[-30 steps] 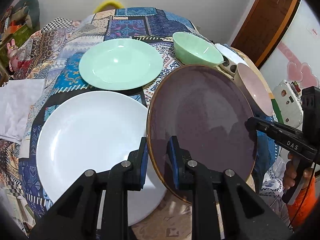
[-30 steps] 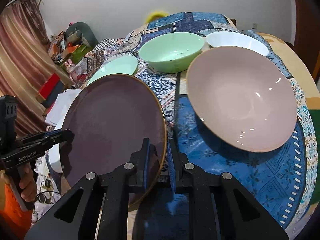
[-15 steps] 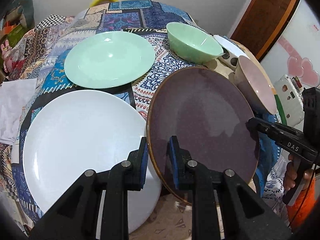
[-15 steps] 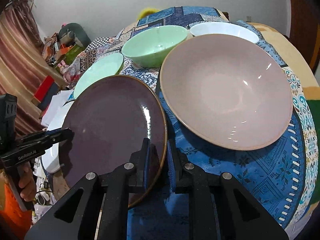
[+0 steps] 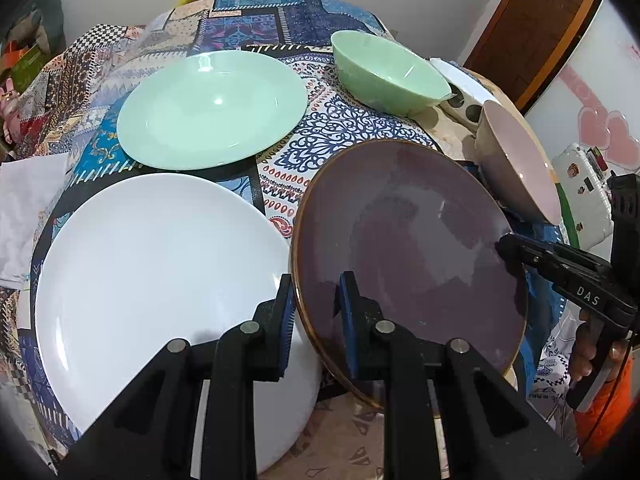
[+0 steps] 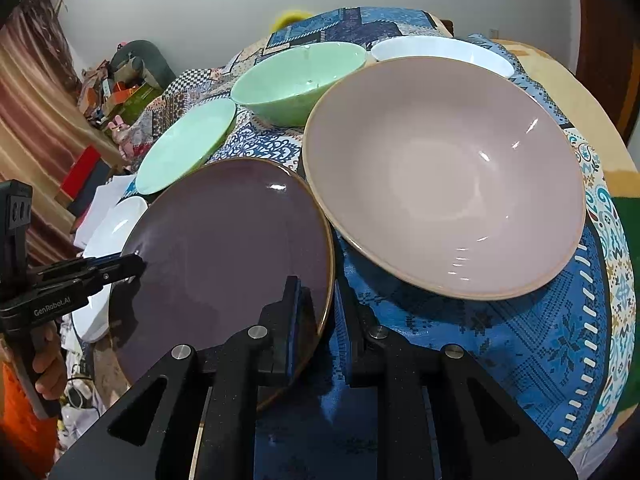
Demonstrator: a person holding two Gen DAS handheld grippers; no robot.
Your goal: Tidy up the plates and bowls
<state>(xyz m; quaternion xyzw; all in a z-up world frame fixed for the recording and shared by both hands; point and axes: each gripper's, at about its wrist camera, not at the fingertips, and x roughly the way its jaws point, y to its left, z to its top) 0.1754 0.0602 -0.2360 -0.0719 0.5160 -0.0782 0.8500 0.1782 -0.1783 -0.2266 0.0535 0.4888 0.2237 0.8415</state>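
A dark purple plate (image 5: pixel 408 248) with a brown rim hangs tilted just above the table's near edge, held from both sides. My left gripper (image 5: pixel 316 292) is shut on its left rim, one blue pad on each face. On the opposite rim my right gripper (image 6: pixel 320 296) is shut the same way, and it also shows at the plate's right edge (image 5: pixel 508 246). The purple plate (image 6: pixel 232 252) lies between a white plate (image 5: pixel 160 280) and a large pink bowl (image 6: pixel 444 176). A green plate (image 5: pixel 212 112) and a green bowl (image 5: pixel 388 72) sit further back.
A white bowl (image 6: pixel 440 54) with dark dots outside stands behind the pink bowl. A patterned blue cloth (image 6: pixel 520 340) covers the table. White paper (image 5: pixel 28 204) lies at the left edge. A person's hand (image 5: pixel 592 356) holds the right tool. Clutter (image 6: pixel 120 88) fills the far left.
The purple plate has moved a little forward and down toward the table, held at both rims throughout. The pink bowl now sits closer in the right wrist view.
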